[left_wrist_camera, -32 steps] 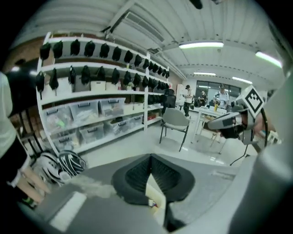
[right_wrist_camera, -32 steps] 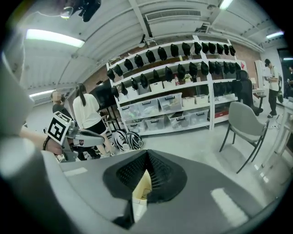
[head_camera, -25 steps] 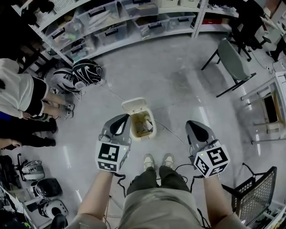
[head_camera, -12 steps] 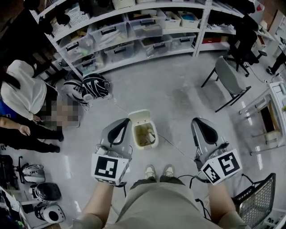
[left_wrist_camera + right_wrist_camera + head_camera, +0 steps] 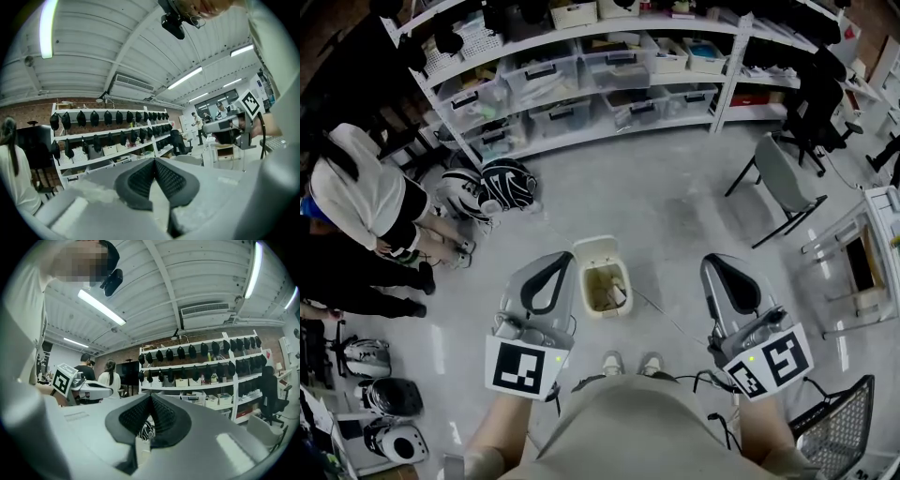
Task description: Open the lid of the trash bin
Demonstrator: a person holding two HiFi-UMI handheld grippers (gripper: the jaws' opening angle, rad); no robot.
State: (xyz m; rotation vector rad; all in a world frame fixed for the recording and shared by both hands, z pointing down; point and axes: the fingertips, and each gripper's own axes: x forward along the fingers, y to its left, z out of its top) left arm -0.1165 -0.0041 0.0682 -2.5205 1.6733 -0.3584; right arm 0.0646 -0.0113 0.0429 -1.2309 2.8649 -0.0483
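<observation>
A small cream trash bin (image 5: 606, 289) stands on the grey floor just ahead of the person's shoes. Its lid (image 5: 594, 250) is swung up on the far side, and trash shows inside. My left gripper (image 5: 555, 259) hangs left of the bin, raised well above the floor, jaws shut and holding nothing. On the other side, my right gripper (image 5: 719, 263) is further from the bin, also shut and empty. In the left gripper view the pads (image 5: 140, 180) meet at the tip, as do the pads (image 5: 164, 420) in the right gripper view. Both gripper views point at shelves and ceiling; neither shows the bin.
White shelving (image 5: 581, 75) with plastic boxes runs along the back. Helmets (image 5: 492, 187) lie on the floor at the left beside standing people (image 5: 356, 206). A grey chair (image 5: 783, 183) and a table (image 5: 881, 234) are at the right, a black wire basket (image 5: 834, 427) at the lower right.
The view has pulled up and back, so the bin looks smaller and farther. Both grippers sit lower in the frame, still shut. The bin's lid stays up throughout.
</observation>
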